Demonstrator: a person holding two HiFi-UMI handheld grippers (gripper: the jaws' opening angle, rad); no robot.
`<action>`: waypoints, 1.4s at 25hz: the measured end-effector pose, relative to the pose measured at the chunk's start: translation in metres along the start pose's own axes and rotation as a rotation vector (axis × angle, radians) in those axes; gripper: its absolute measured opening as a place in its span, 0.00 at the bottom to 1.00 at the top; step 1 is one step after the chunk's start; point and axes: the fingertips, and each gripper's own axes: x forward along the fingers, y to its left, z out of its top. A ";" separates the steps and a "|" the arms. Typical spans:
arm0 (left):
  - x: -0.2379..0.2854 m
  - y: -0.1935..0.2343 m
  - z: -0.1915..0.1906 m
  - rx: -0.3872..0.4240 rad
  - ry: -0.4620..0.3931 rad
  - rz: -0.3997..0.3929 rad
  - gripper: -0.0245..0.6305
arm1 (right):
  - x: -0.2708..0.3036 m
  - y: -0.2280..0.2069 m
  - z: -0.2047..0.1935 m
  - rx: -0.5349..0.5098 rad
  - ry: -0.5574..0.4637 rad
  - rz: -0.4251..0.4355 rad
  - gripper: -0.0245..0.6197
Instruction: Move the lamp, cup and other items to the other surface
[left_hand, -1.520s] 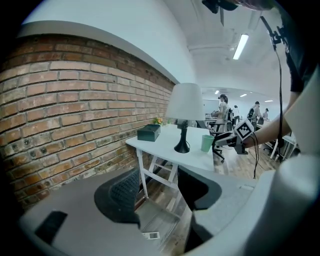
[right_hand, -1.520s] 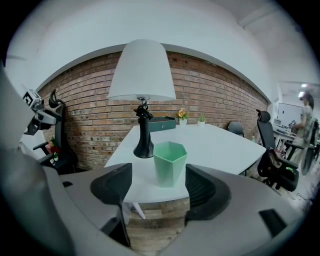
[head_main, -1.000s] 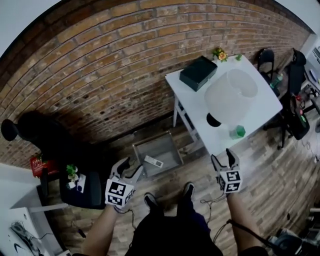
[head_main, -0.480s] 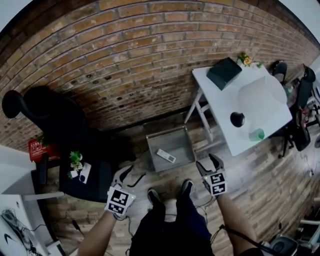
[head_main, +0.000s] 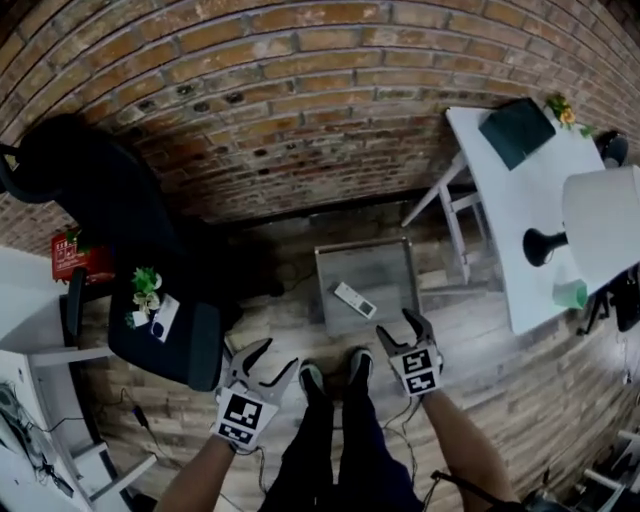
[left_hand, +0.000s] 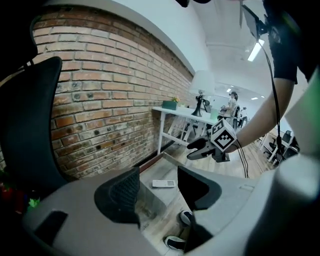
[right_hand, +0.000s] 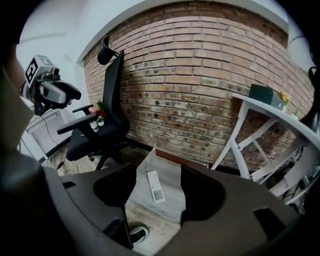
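A lamp with a white shade (head_main: 605, 215) and a black base stands on the white table (head_main: 505, 215) at the right edge of the head view. A green cup (head_main: 570, 293), a dark box (head_main: 515, 130) and small flowers (head_main: 560, 108) are on the table too. A white remote (head_main: 355, 300) lies on a low grey platform (head_main: 385, 265) on the floor. My left gripper (head_main: 268, 358) is open and empty over the floor. My right gripper (head_main: 400, 328) hangs at the platform's near edge, its jaws closing with nothing between them. The remote (right_hand: 155, 186) shows beyond its jaws.
A black office chair (head_main: 165, 340) stands at the left with a small plant (head_main: 145, 285) and a card on its seat. A red box (head_main: 75, 255) sits on the white desk beside it. A brick wall (head_main: 300, 90) runs behind. My shoes (head_main: 335, 372) are between the grippers.
The head view has swung left, so the table and lamp slid to the right edge. Both grippers came away from the table and now hang low near the grey platform.
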 end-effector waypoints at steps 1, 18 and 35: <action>0.007 0.002 -0.005 -0.008 0.003 0.003 0.40 | 0.011 0.000 -0.004 -0.001 0.001 0.009 0.48; 0.095 0.019 -0.083 -0.107 0.054 0.014 0.40 | 0.153 0.003 -0.083 -0.063 0.089 0.130 0.48; 0.151 0.054 -0.148 -0.163 0.055 0.066 0.40 | 0.263 0.029 -0.169 -0.175 0.231 0.237 0.49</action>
